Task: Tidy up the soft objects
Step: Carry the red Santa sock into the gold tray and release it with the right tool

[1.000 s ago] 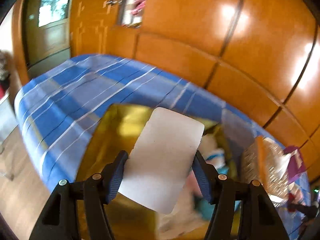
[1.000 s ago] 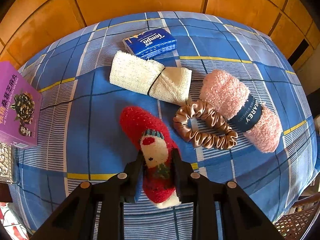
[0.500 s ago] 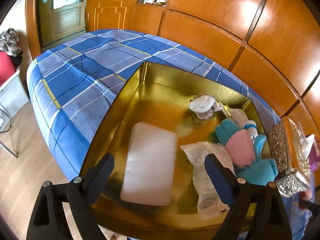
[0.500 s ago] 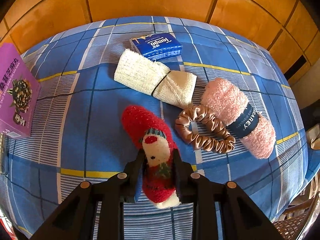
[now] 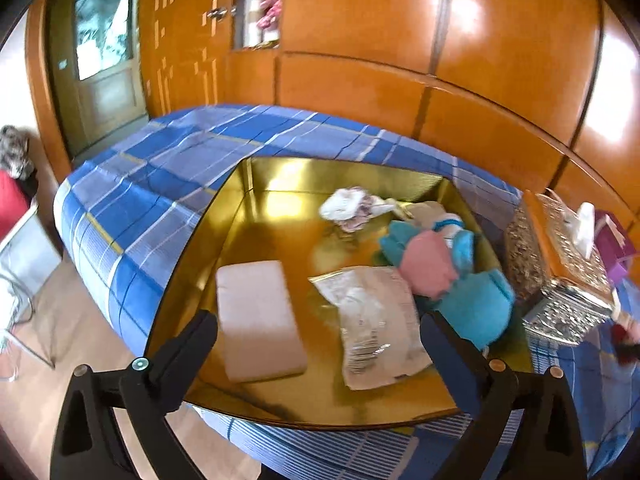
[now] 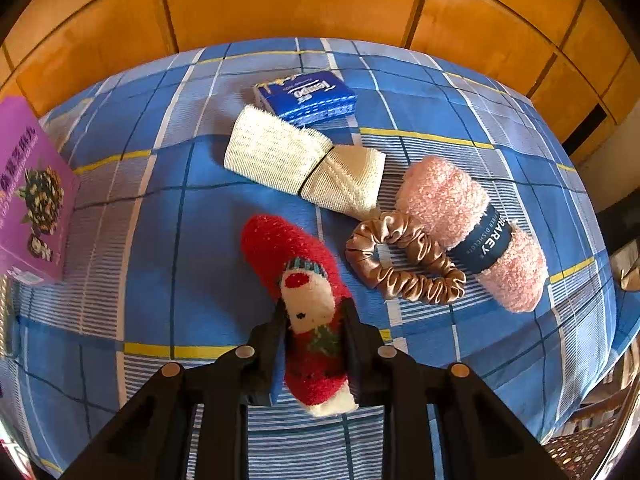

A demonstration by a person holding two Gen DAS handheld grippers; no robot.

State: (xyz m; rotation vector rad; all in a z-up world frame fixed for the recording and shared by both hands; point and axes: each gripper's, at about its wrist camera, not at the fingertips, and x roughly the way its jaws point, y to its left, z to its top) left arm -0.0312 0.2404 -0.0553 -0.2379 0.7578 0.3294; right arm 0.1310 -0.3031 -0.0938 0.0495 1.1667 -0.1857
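The left tool (image 5: 318,330) is hanging with its fingers spread wide apart over the near edge of the gold box (image 5: 452,196), gripping nothing. A white pad (image 5: 258,316) is lying flat on the box floor between and just beyond the fingers. Beside it a crinkled packet (image 5: 376,320) is lying, and a teal and pink plush (image 5: 444,268) is resting against the right wall, with a pale bundle (image 5: 352,208) toward the far corner. A silver tissue box (image 5: 556,264) is standing just right of the gold box on the blue plaid worktop (image 5: 160,184).

The right tool (image 6: 314,320) is clamping a red sock (image 6: 300,280) with a snowman face, its fingers pressing both sides of it. Whether the sock is touching the cloth cannot be told. Beyond it a cream roll (image 6: 304,168), a blue tissue pack (image 6: 308,96), a tan scrunchie (image 6: 404,264) and a pink towel (image 6: 472,228) are lying on the worktop, the scrunchie touching the towel. A purple carton (image 6: 32,196) is sitting at the left.
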